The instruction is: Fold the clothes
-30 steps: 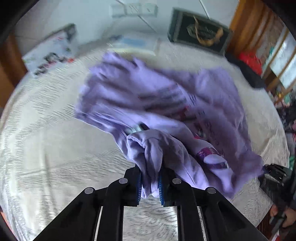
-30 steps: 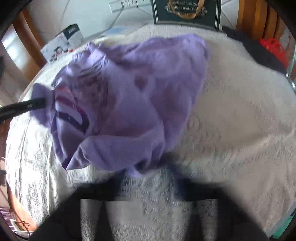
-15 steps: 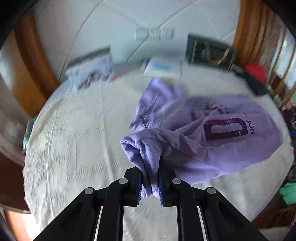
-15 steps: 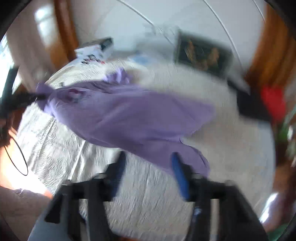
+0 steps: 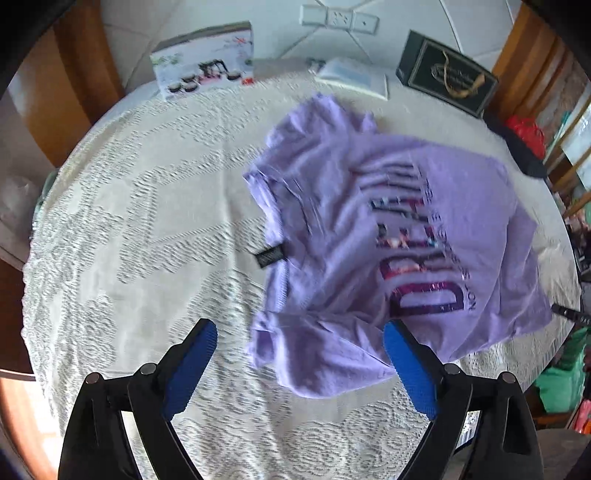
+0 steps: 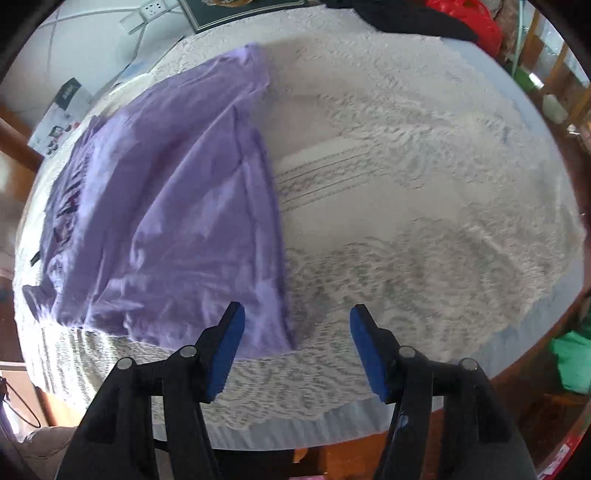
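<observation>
A lilac T-shirt (image 5: 369,229) with a dark printed word lies spread and rumpled on the white lace tablecloth (image 5: 147,229), its black neck label showing at the left edge. My left gripper (image 5: 299,369) is open, its blue pads either side of the shirt's near sleeve, holding nothing. In the right wrist view the same shirt (image 6: 177,206) lies at the left. My right gripper (image 6: 295,350) is open over the shirt's near hem corner, empty.
A printed box (image 5: 205,59), a white packet (image 5: 354,75) and a dark gift box (image 5: 447,77) stand at the table's far edge by the wall. Black and red items (image 6: 443,18) lie at the far right. The table's front edge (image 6: 295,428) is close.
My left gripper was shut on a bunch of the shirt and has opened, letting it drop. The shirt now lies spread on the table. My right gripper has swung down to the hem.
</observation>
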A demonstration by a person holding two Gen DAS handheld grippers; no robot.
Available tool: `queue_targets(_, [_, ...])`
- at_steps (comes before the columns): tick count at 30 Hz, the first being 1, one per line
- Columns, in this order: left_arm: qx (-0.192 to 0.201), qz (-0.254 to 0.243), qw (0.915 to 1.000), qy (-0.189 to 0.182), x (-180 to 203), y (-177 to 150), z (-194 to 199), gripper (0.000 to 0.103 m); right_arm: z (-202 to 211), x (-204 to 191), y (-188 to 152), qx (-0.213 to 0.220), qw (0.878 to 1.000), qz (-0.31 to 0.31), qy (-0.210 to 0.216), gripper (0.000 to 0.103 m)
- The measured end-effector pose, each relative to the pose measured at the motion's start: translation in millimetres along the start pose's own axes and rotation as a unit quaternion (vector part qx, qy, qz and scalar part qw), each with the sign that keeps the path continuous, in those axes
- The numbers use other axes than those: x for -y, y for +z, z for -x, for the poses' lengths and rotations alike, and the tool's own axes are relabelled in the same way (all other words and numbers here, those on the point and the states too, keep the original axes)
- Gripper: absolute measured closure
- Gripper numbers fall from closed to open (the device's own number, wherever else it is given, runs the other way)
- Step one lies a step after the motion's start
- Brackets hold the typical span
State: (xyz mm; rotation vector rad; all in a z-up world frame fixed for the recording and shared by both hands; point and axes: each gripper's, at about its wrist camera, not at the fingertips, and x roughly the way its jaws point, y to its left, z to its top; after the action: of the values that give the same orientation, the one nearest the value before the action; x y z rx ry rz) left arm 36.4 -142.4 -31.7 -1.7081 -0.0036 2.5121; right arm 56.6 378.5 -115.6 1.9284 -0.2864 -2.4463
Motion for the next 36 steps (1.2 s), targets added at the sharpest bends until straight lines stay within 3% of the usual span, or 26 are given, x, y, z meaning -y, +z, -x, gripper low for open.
queue_targets(6, [-0.003,0.012,0.9999,-0.006,-16.1,44.9,-11.0,0.011,-1.0,-14.3,43.4,0.021,1.000,0.014,0.019,0.044])
queue_targets(9, [-0.015,0.010,0.9996,-0.020,-15.0,84.8,-32.3,0.011,-0.9,-23.9,89.7,0.037,0.999,0.018,0.036,0.044])
queue_targets(13, [-0.034,0.004,0.9987,-0.039,-6.8,145.4,-66.5,0.011,-5.3,-43.6,162.0,0.052,0.997,0.048,0.024,0.043])
queue_targets(15, [-0.043,0.001,0.9979,-0.049,-2.6,175.7,-83.6,0.011,-10.5,-53.4,196.2,0.054,0.997,0.052,0.015,0.038])
queue_targets(17, [-0.055,-0.001,0.9967,-0.059,3.4,201.3,-101.4,0.011,-17.1,-56.5,221.3,0.050,0.997,0.049,0.012,0.027])
queue_targets(20, [-0.066,-0.009,0.9965,-0.052,11.7,224.3,-129.9,0.011,-33.7,-66.3,251.4,0.042,0.998,0.041,0.014,0.025])
queue_targets(26, [-0.084,-0.024,0.9955,-0.034,27.7,269.5,-187.0,0.011,-64.0,-76.6,289.8,0.024,0.999,0.048,0.007,0.022])
queue_targets(32, [-0.083,-0.016,0.9962,-0.019,19.3,299.0,-222.9,0.010,-91.4,-76.4,314.3,0.013,0.999,0.044,-0.007,0.014])
queue_targets(36, [-0.092,-0.011,0.9949,-0.039,22.8,301.9,-237.8,0.010,-101.6,-75.3,322.6,0.009,0.999,0.040,0.000,0.010])
